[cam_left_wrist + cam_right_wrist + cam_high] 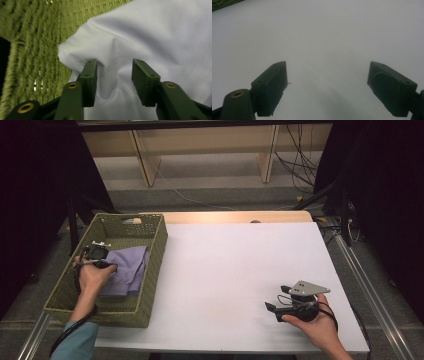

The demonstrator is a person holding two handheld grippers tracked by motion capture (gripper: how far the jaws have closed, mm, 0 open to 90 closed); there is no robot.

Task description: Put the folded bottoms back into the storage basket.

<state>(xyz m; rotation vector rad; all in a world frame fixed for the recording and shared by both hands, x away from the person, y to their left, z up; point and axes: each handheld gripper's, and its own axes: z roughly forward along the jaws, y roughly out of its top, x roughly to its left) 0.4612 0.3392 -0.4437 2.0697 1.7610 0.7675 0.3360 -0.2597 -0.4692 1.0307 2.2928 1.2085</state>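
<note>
High view: lavender cloth lies folded in the green wicker basket at nine o'clock on the desk. Left gripper fingers stand apart astride a raised fold; right gripper fingers gape, empty. Soft, light, limp: pinch the ridge.

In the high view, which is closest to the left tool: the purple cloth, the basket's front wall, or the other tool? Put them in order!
From the left tool:
1. Purple cloth, right at the tool, inside the basket.
2. Basket's front wall, nearer the person.
3. Right tool, far across the white table.
</note>
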